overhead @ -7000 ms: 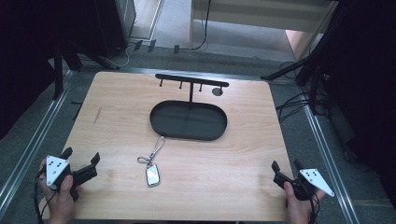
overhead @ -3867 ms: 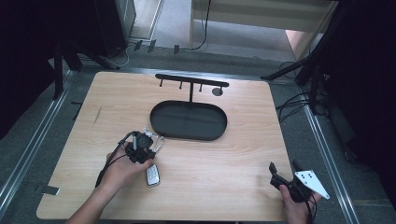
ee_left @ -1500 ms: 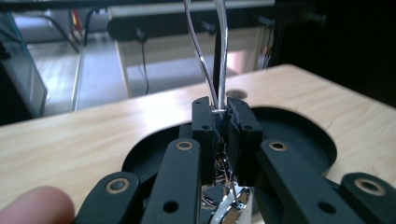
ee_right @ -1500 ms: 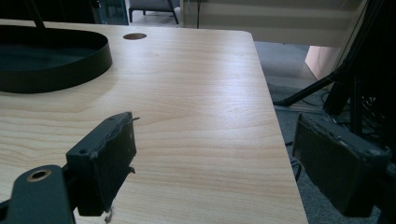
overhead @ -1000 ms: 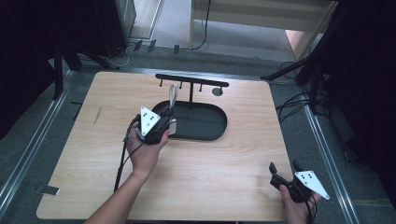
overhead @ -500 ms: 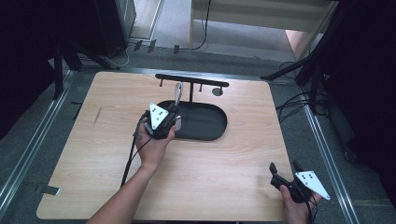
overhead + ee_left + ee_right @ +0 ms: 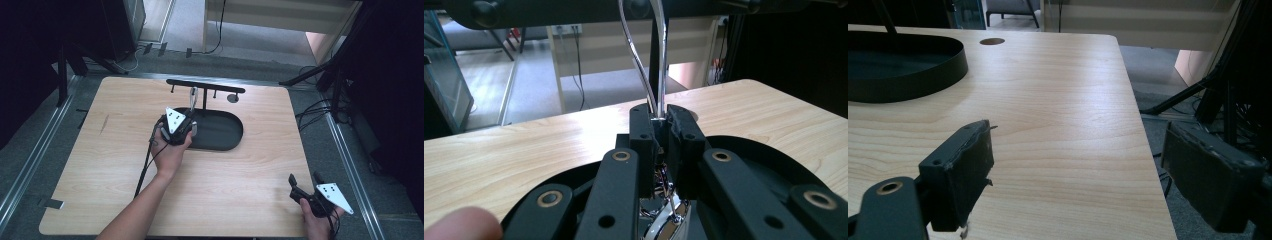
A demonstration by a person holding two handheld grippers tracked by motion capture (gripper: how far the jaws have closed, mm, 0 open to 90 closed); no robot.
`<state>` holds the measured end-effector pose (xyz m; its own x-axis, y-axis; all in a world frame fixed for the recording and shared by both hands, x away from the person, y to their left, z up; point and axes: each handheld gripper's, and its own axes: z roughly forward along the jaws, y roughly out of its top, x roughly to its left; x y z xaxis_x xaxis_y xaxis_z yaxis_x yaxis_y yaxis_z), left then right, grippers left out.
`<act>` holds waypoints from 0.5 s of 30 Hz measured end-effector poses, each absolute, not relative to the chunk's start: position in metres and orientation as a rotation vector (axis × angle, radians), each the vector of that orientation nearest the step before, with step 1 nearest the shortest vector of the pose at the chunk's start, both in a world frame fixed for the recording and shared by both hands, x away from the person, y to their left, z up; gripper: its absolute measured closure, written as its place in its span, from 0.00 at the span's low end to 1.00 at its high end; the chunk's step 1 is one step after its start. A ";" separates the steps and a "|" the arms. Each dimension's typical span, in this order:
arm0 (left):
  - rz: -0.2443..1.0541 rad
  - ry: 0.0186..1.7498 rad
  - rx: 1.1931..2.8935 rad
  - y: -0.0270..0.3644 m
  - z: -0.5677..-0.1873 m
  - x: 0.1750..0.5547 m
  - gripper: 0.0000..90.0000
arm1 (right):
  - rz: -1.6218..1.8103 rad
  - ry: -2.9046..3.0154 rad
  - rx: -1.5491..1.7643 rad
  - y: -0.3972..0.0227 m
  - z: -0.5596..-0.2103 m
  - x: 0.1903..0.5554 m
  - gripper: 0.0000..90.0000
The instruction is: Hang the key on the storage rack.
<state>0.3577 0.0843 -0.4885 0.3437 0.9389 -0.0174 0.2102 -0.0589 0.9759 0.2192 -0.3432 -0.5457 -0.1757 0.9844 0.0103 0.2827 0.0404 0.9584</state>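
Between the jaws of your left gripper (image 7: pixel 661 120) sits the keyring (image 7: pixel 659 75): the jaws are closed on its silver loop, and the loop rises straight up from the fingertips toward the black bar of the rack (image 7: pixel 574 10) overhead. Below the jaws, toward your hand, the rest of the keyring hangs down, and a shiny fob (image 7: pixel 664 225) shows under the gripper body, with a few dark strands bunched above it. Beneath the gripper lies the black oval tray (image 7: pixel 769 165), its rim curving round on both sides of the jaws. From the high view, your left gripper (image 7: pixel 187 117) is over the left end of the tray (image 7: pixel 225 132), and the loop (image 7: pixel 192 95) stands just ahead of it, close under the rack (image 7: pixel 205 85). Whether the loop touches the bar or a peg you cannot tell from these pictures. The rack's post rises from the far edge of the tray, just to the right of the loop.

Your right gripper (image 7: pixel 1078 170) is well apart from all this, near the table (image 7: pixel 1048 100) corner on your side. Its jaws stand wide with nothing between them; the left jaw is over the wood, the right jaw beyond the table's edge. Far ahead and to the left of those jaws lies the tray's right end (image 7: pixel 908 65), and past it a round hole (image 7: pixel 992 41) in the tabletop. From above, the right gripper (image 7: pixel 305 182) rests low by the table edge.
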 end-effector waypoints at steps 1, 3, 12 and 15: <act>0.844 1.085 1.532 0.084 -0.489 0.358 0.92 | 1.177 1.564 1.320 -0.343 -0.546 0.219 0.15; 0.845 1.086 1.550 0.084 -0.490 0.358 0.92 | 1.178 1.563 1.318 -0.343 -0.546 0.219 0.15; 0.801 1.071 1.559 0.087 -0.490 0.355 0.86 | 1.179 1.565 1.317 -0.343 -0.546 0.219 0.15; 0.797 1.060 1.548 0.088 -0.488 0.354 0.84 | 1.177 1.565 1.316 -0.343 -0.546 0.219 0.15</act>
<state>0.3540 0.0884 -0.4878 0.3859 0.9219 -0.0340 0.2240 -0.0579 0.9729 0.2190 -0.3433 -0.5457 -0.1774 0.9841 0.0084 0.2806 0.0424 0.9589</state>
